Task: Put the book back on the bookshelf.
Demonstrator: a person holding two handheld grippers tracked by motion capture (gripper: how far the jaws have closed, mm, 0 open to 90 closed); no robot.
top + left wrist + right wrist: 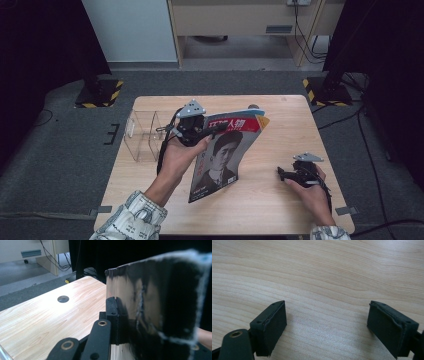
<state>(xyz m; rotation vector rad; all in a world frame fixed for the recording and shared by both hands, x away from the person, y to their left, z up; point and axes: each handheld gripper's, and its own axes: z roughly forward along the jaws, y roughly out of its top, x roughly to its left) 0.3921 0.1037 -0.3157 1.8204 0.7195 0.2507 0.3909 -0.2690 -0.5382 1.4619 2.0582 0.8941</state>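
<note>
A magazine (225, 150) with a red title band and a portrait on its cover is held up at a tilt over the middle of the table, its lower corner near the wood. My left gripper (216, 130) is shut on the magazine's upper left edge. In the left gripper view the gripper (117, 315) pinches the blurred dark page (162, 302) close to the camera. My right gripper (281, 173) rests low at the right of the table. In the right gripper view the gripper (327, 325) stands open, with bare wood between its pads.
A clear plastic holder (145, 135) stands at the table's left side, just left of my left hand. The wooden table (280, 125) has a round cable hole (63, 299) near its far edge. Dark stands with striped bases flank the far corners.
</note>
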